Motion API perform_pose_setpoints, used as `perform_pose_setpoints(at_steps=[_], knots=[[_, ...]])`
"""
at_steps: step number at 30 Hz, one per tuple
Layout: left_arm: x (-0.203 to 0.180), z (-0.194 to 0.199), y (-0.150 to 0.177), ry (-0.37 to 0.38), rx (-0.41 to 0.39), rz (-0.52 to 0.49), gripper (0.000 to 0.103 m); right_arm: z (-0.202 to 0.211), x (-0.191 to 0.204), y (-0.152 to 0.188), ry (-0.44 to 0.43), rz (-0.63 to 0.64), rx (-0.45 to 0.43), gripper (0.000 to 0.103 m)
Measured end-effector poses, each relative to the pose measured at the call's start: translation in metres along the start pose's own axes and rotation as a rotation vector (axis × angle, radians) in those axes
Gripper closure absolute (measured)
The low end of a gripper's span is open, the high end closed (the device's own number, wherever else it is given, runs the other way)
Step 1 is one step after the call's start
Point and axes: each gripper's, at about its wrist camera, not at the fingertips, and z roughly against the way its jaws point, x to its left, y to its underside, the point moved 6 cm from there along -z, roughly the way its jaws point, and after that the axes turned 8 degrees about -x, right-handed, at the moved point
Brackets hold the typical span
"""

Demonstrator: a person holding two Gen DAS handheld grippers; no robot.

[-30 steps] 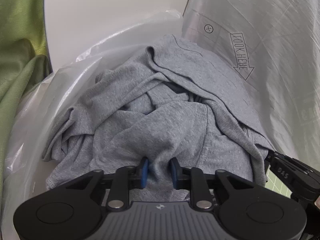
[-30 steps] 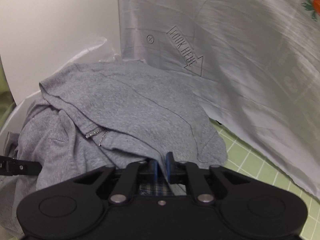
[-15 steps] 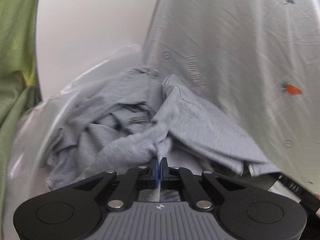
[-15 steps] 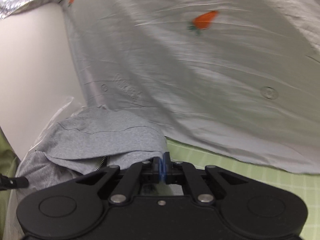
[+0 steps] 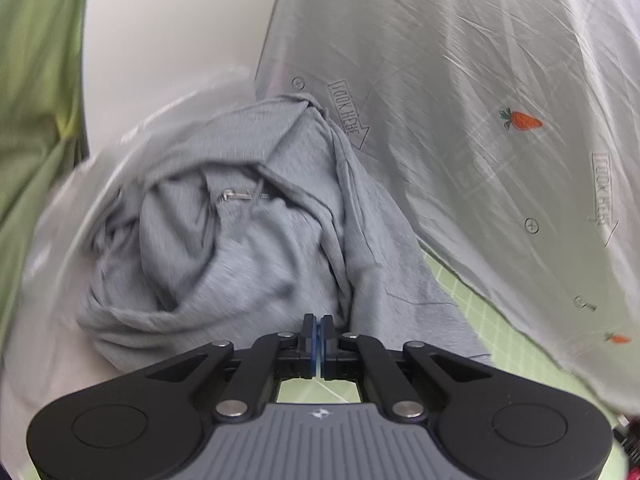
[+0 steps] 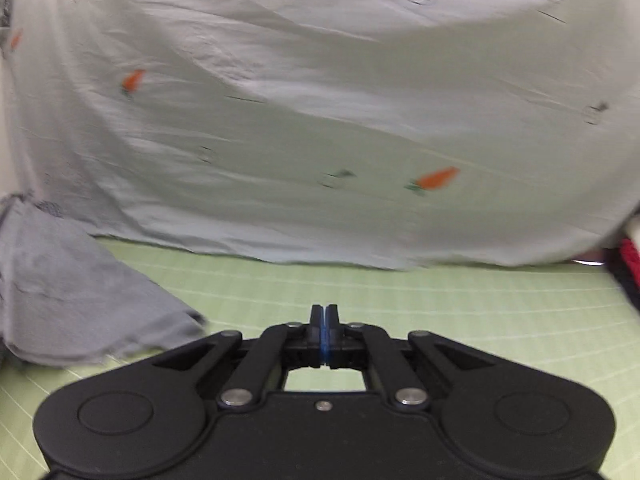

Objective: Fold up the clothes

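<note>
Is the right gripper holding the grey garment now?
No: the right gripper is shut over bare green mat, with the grey garment lying apart.

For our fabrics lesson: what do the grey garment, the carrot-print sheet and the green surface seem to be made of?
Grey garment: soft matte heathered knit, probably cotton jersey; it bunches in loose folds.
Carrot-print sheet: thin pale woven cloth, fine creases, slight sheen.
Green surface: flat gridded mat, possibly vinyl; motion blur leaves it open.

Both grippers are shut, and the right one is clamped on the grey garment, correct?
Not quite. The right gripper is shut, but on nothing: the right wrist view shows the grey garment lying apart to its left on the green mat.
</note>
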Motion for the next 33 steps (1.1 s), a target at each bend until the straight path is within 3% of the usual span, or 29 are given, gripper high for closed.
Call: perform_pose_setpoints(at_steps=[2,5,6,9,12,14,18,23,30,33], knots=[[-0.003,0.005,0.005,-0.009,0.003,-0.005,0.101,0.002,-0.013,0.004,-0.022,-0.04,0.023,0.102],[-0.004,0.007,0.004,-0.039,-0.004,-0.038,0.089,-0.004,-0.008,0.007,-0.056,-0.043,0.046,0.082],[-0.003,0.006,0.003,-0.047,-0.002,-0.037,0.08,-0.009,0.002,0.008,-0.084,-0.041,0.055,0.078],[0.005,-0.003,-0.007,-0.086,-0.005,-0.052,0.07,-0.025,0.04,0.006,-0.161,-0.022,0.077,0.064],[0.016,-0.019,-0.02,-0.144,-0.007,-0.076,0.052,-0.045,0.084,0.0,-0.203,0.006,0.09,0.045],[0.028,-0.034,-0.029,-0.166,0.001,-0.068,0.049,-0.057,0.115,-0.008,-0.235,0.013,0.09,0.034],[0.055,-0.07,-0.049,-0.204,0.023,0.016,0.044,-0.084,0.184,-0.028,-0.314,0.022,0.092,0.026],[0.084,-0.114,-0.075,-0.227,0.037,0.109,0.044,-0.117,0.278,-0.05,-0.421,0.043,0.121,0.022],[0.094,-0.146,-0.081,-0.231,0.028,0.203,0.044,-0.138,0.396,-0.066,-0.553,-0.012,0.193,0.017],[0.095,-0.15,-0.082,-0.237,0.006,0.222,0.044,-0.141,0.435,-0.064,-0.595,0.037,0.198,0.017]])
